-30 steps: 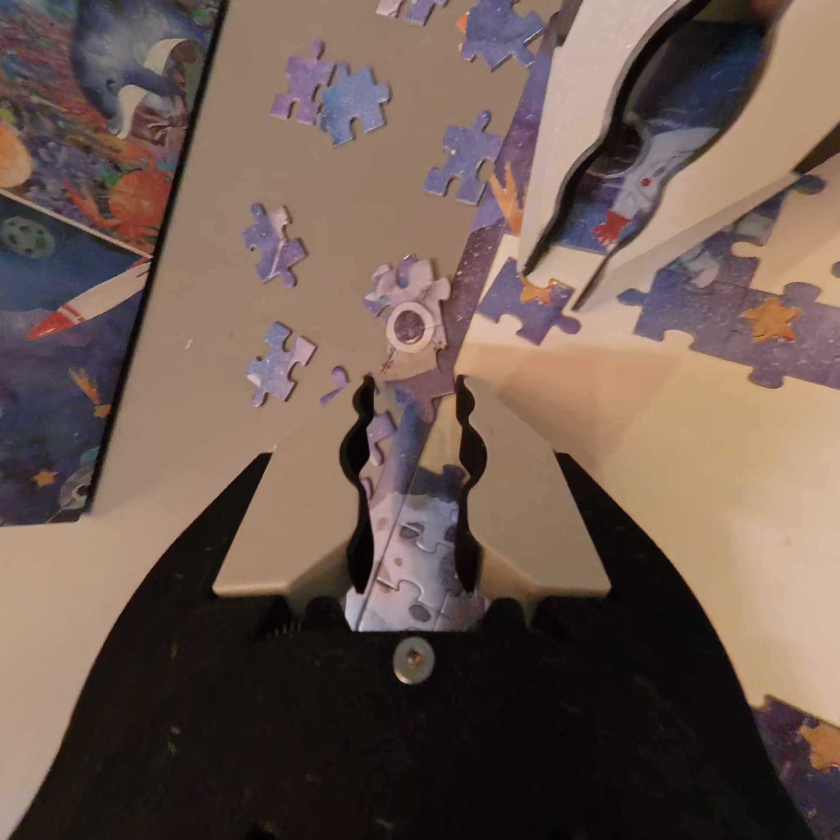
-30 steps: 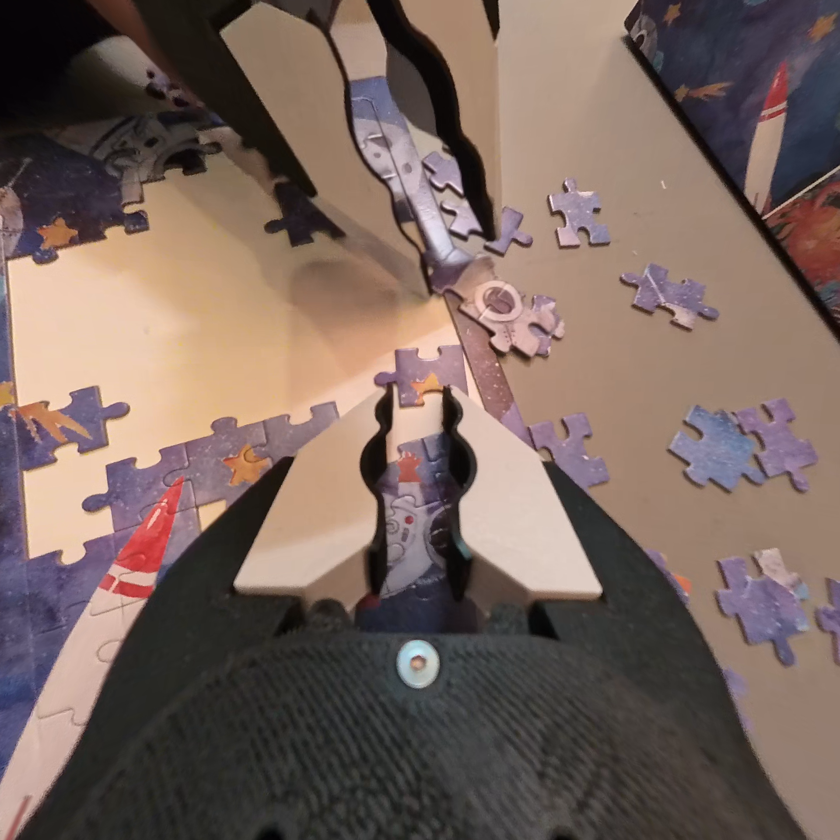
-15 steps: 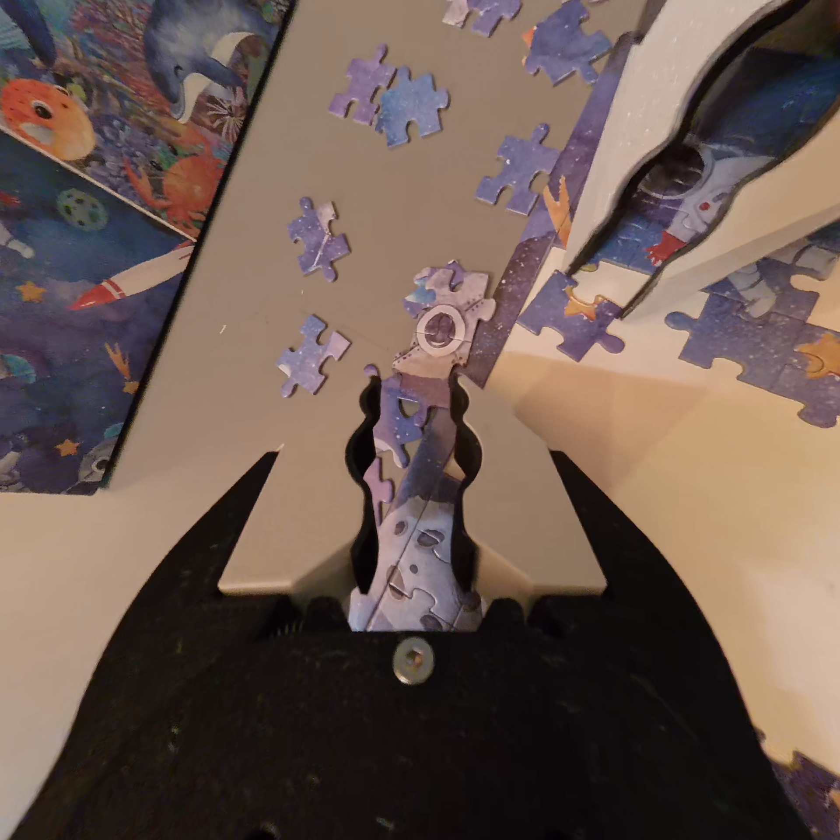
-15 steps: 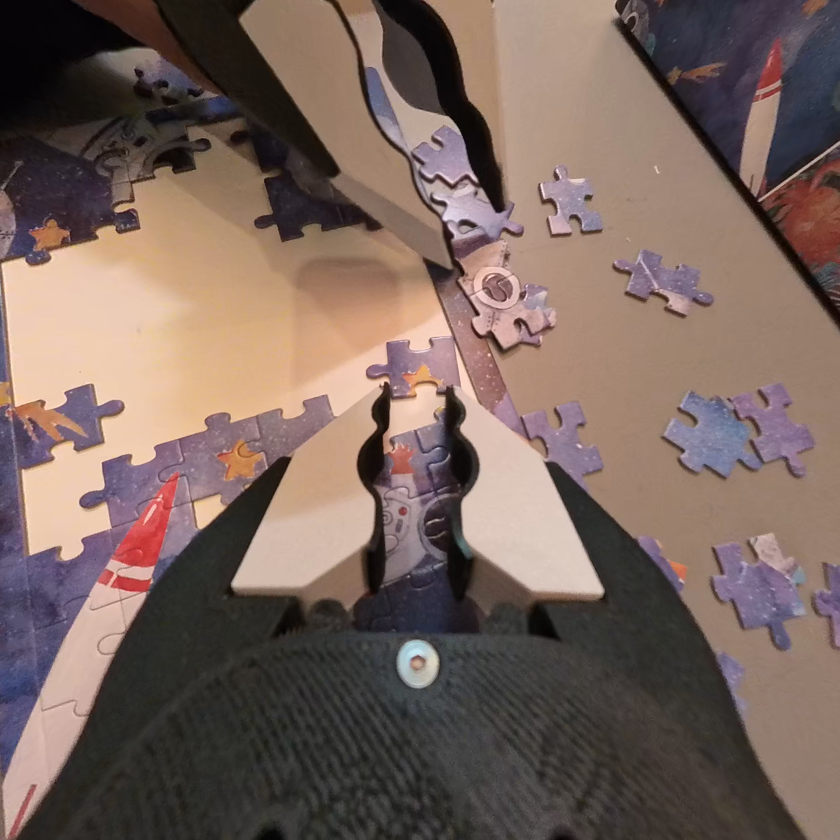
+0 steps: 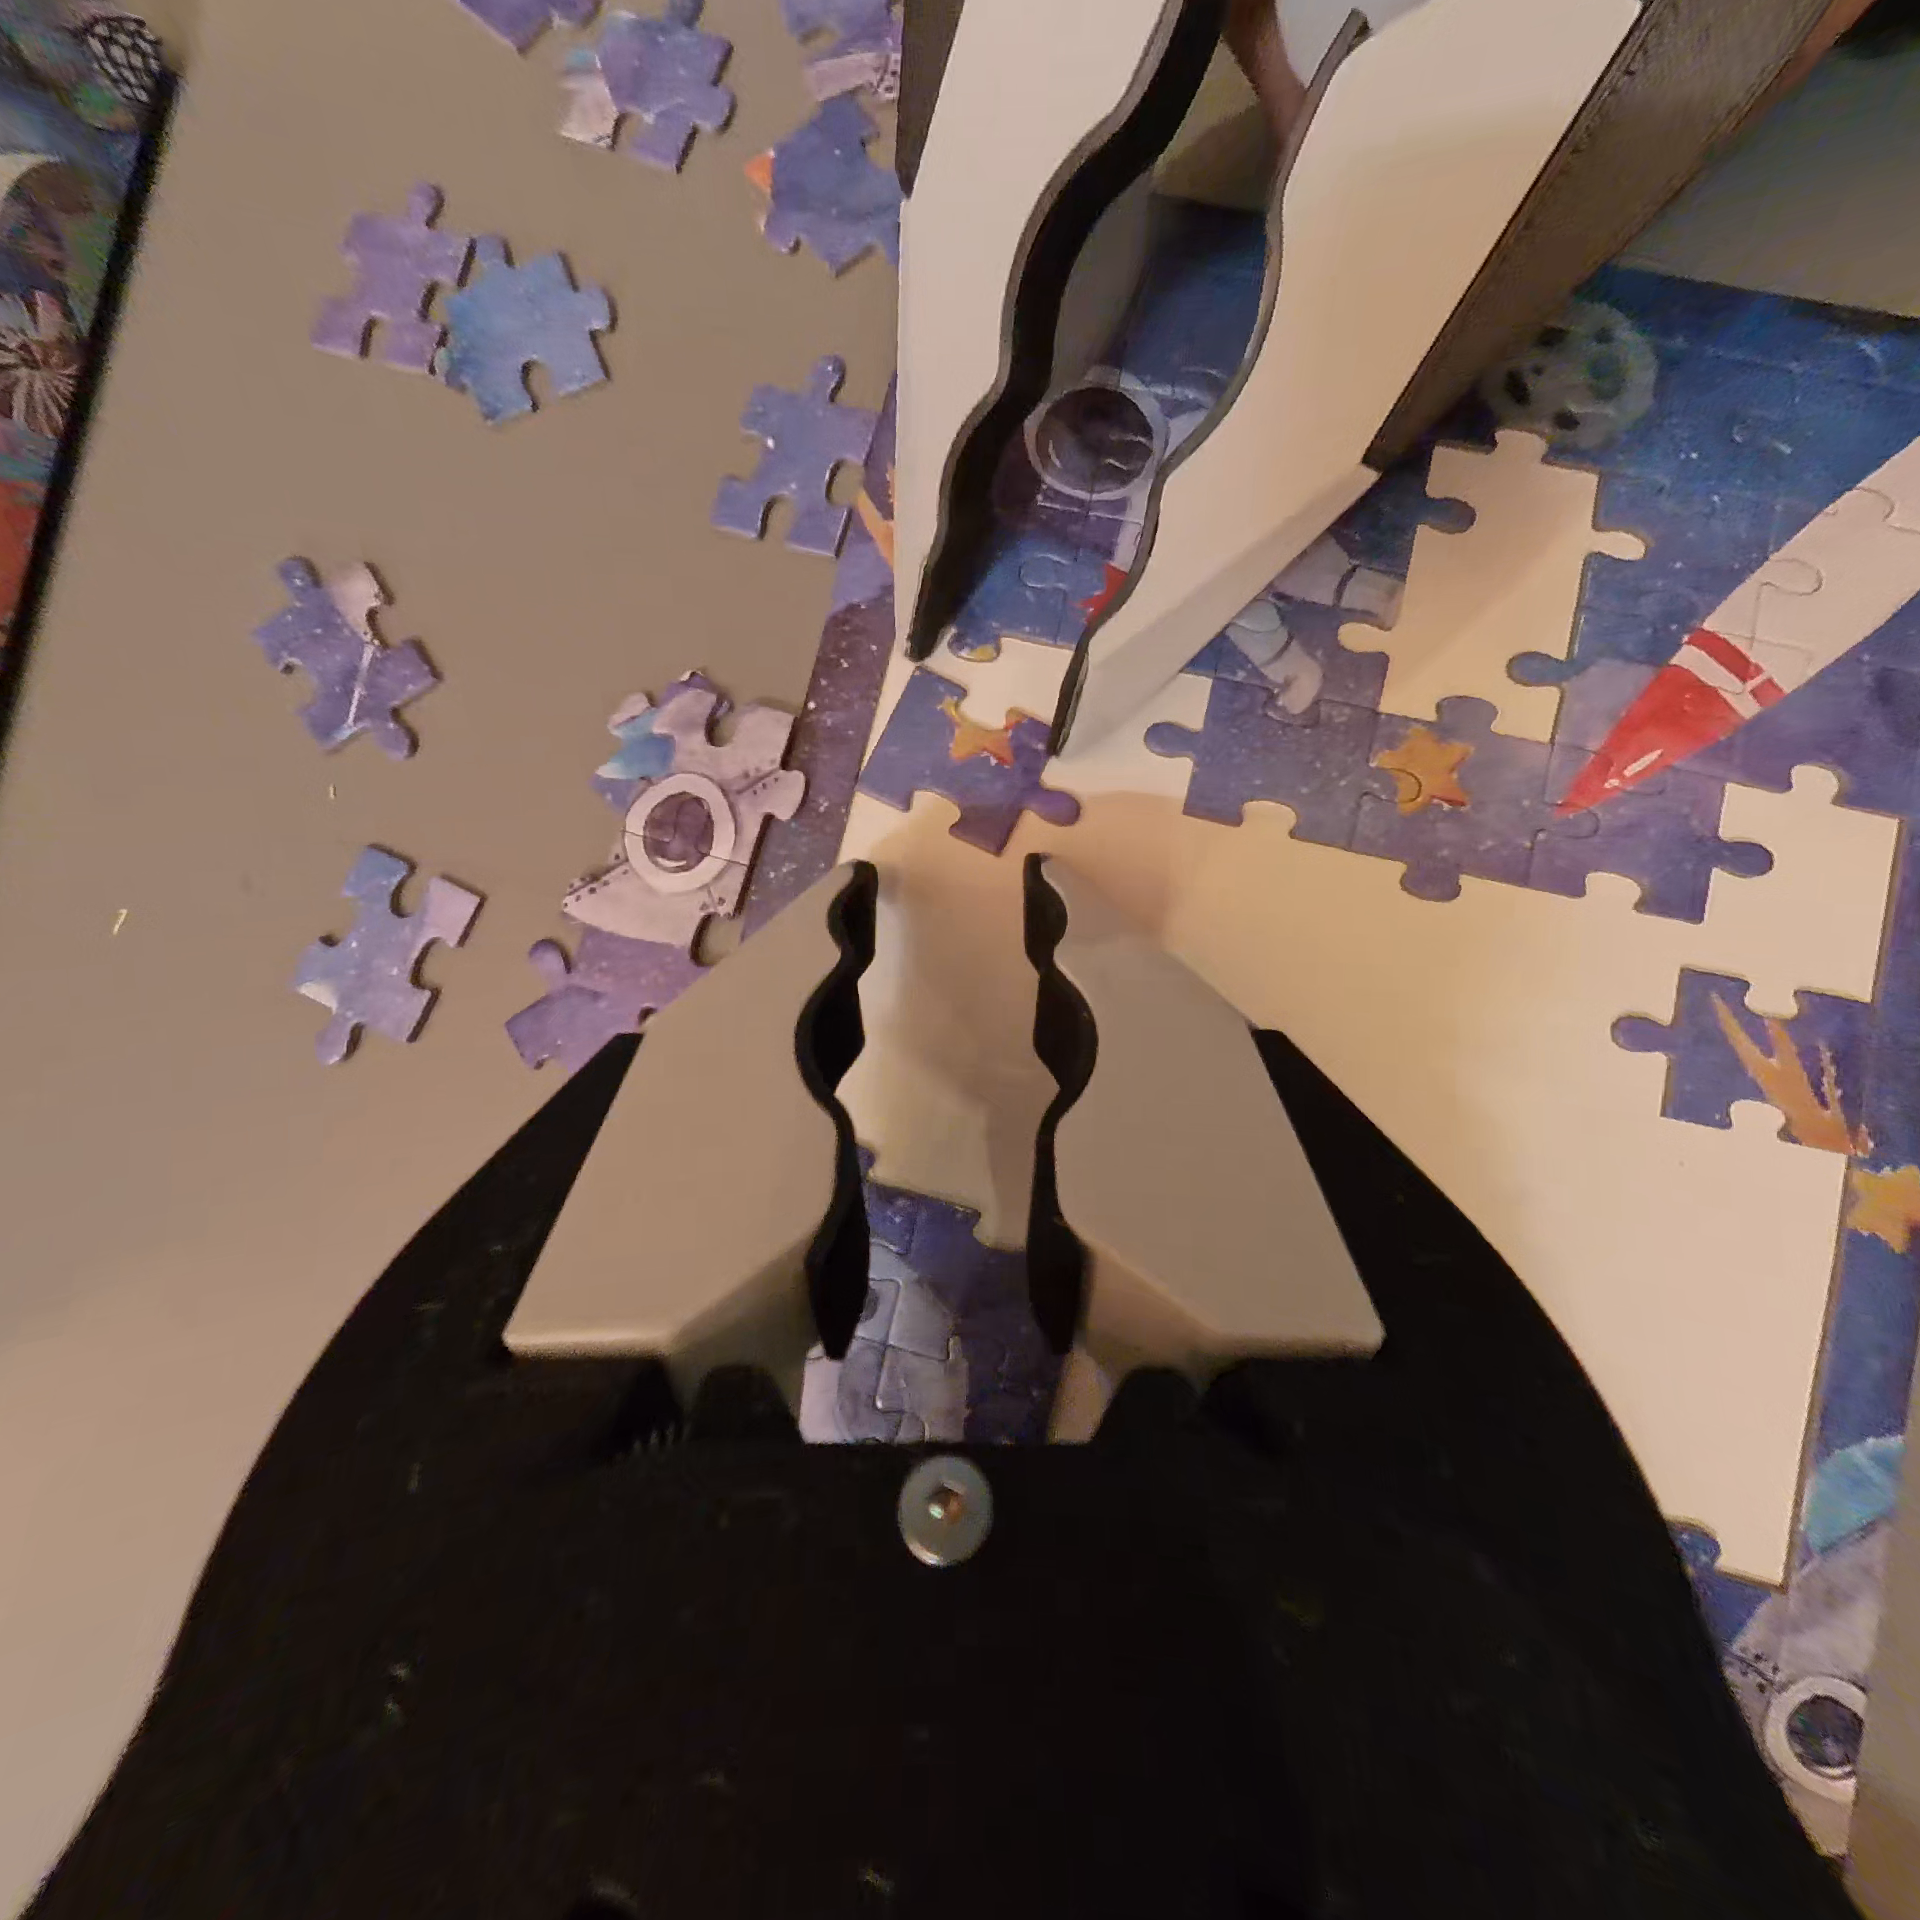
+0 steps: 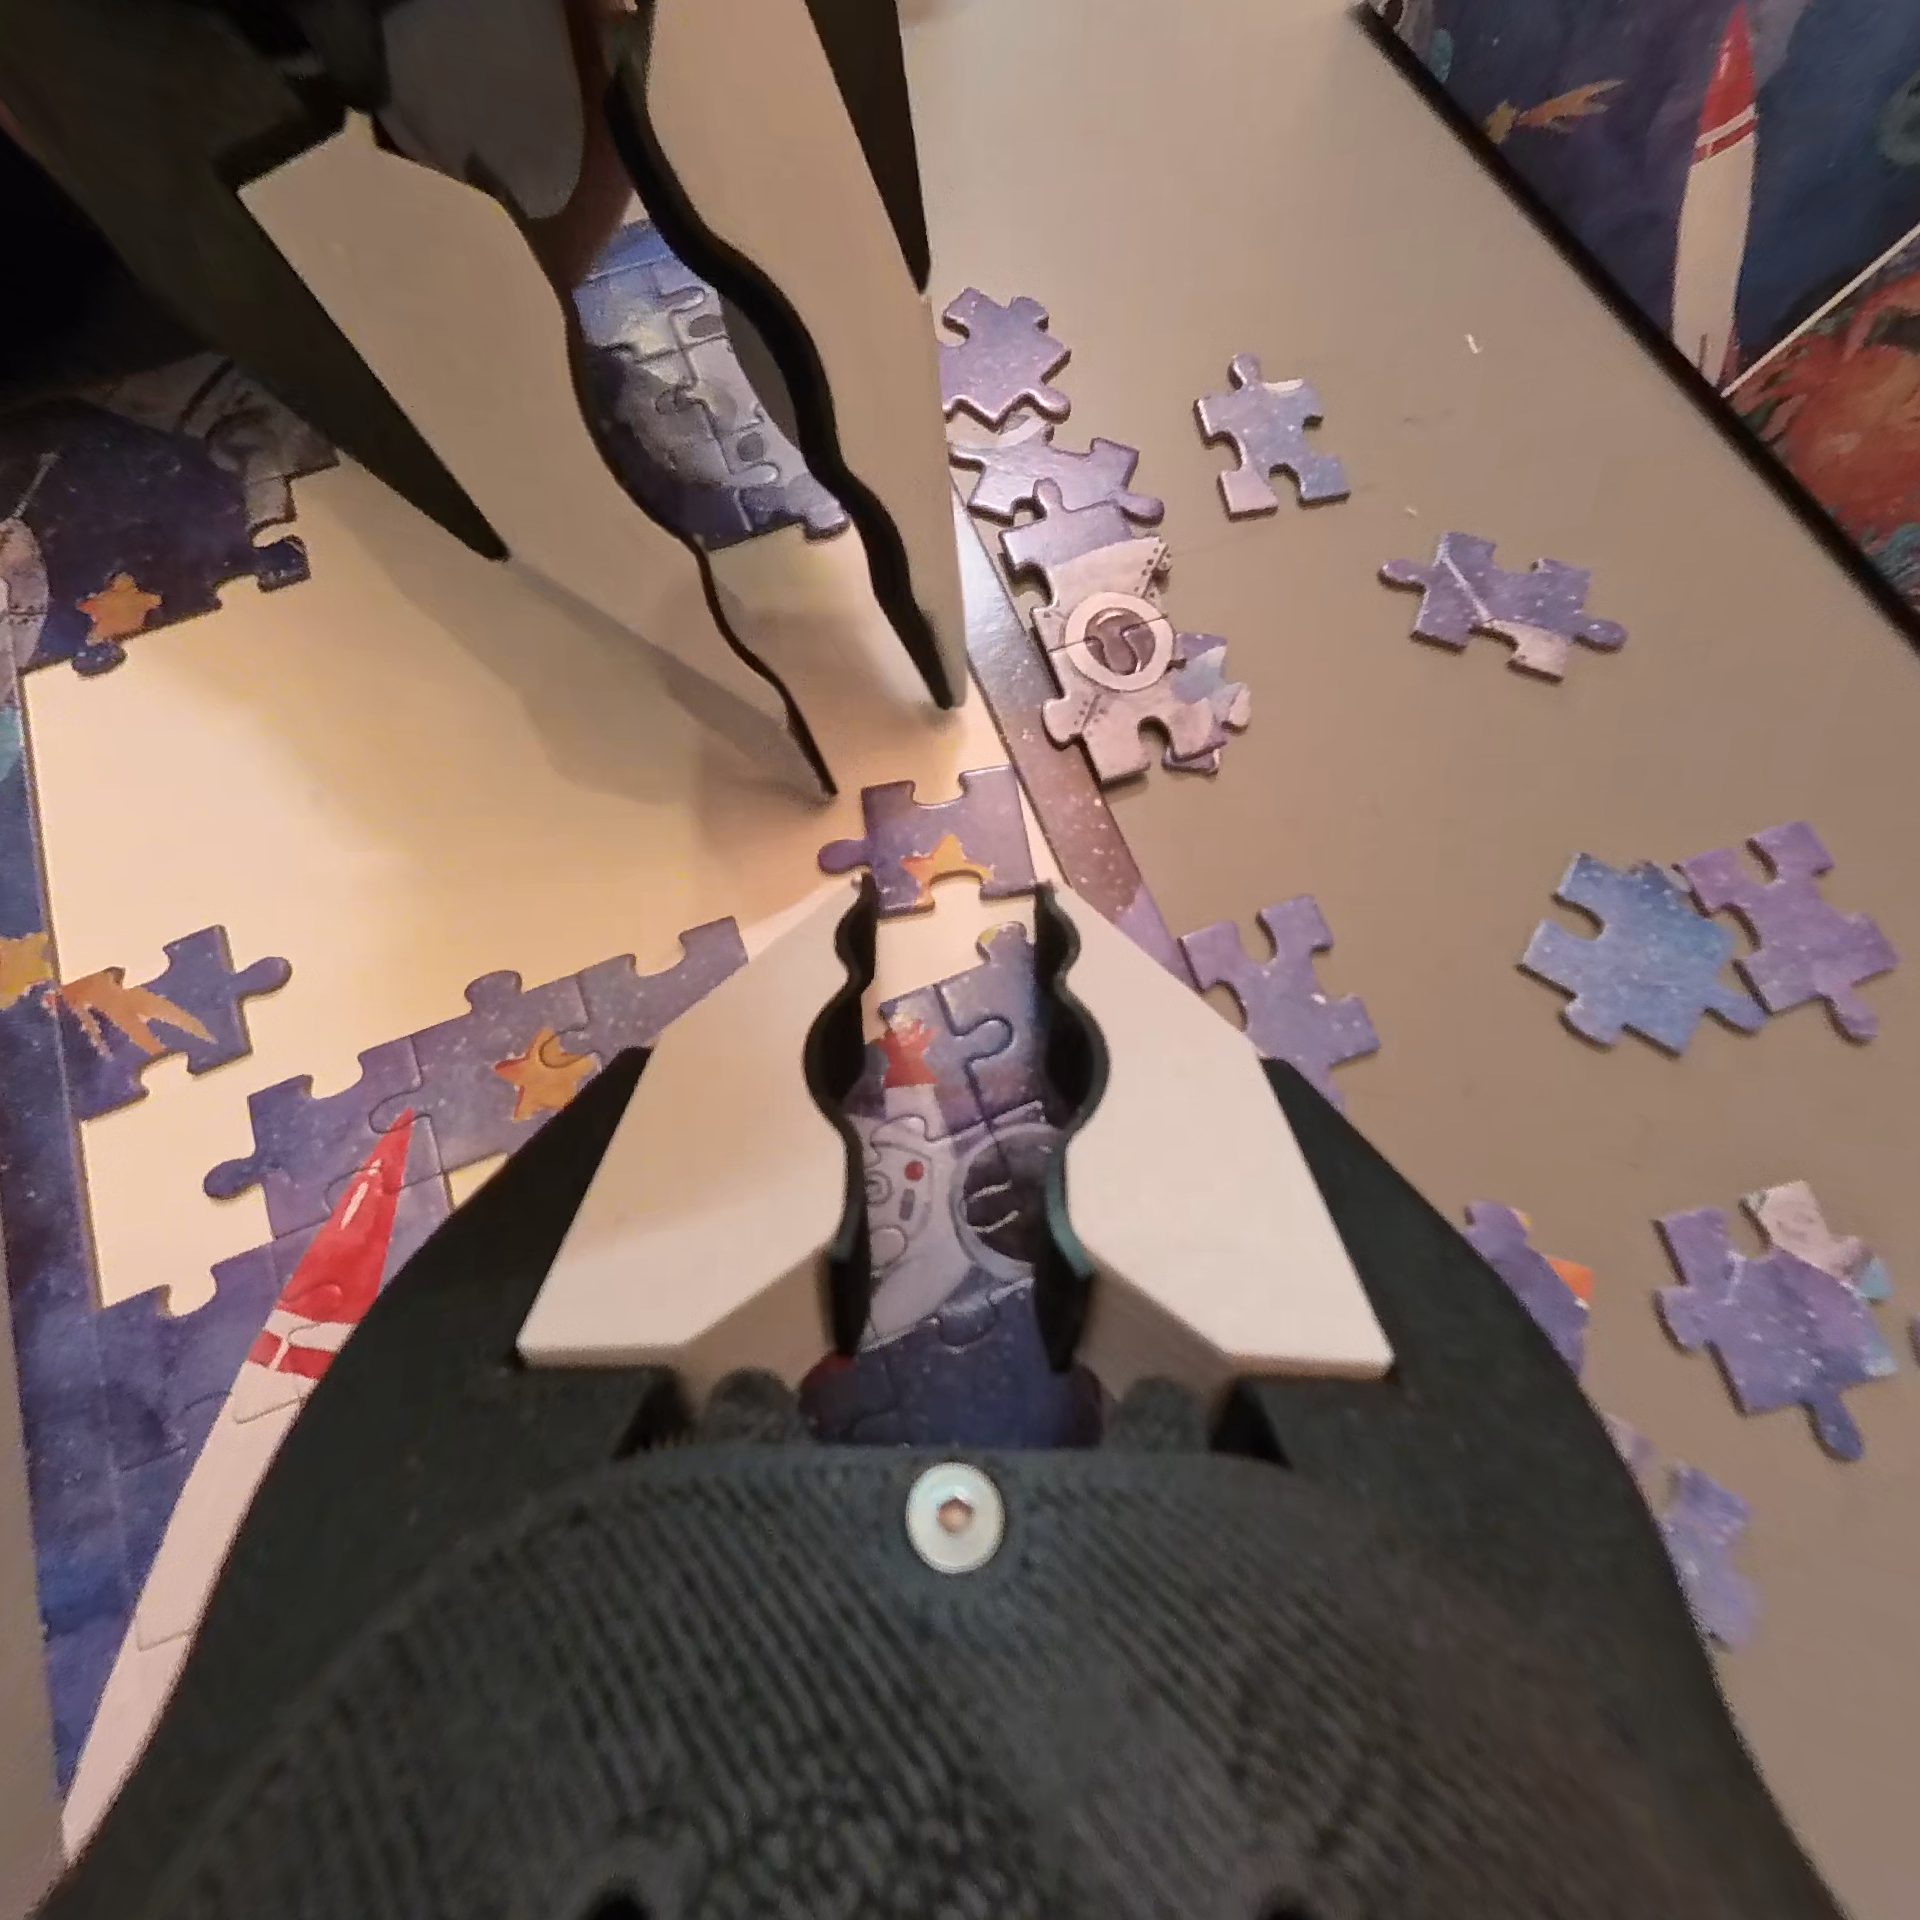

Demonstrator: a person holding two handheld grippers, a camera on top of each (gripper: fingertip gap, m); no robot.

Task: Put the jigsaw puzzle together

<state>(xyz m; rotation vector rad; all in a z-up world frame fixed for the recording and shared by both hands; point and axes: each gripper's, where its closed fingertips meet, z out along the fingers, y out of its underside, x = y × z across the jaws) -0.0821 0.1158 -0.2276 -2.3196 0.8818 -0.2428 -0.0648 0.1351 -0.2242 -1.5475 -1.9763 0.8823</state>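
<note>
Gaping tongs (image 5: 951,873) (image 6: 951,894), both bare, flanking star piece (image 5: 971,764).

Purple starry puzzle pieces (image 5: 364,940), cream board (image 5: 1299,997), grey tabletop (image 5: 208,1143)

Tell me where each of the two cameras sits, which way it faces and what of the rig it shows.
Left wrist view: rides on the left tool, looking down its open, empty fingers onto the puzzle tray; right tool opposite.
Right wrist view: rides on the right tool, facing back; left tool opposite.
Shared: the star piece lying between both tools, and the porthole piece.
</note>
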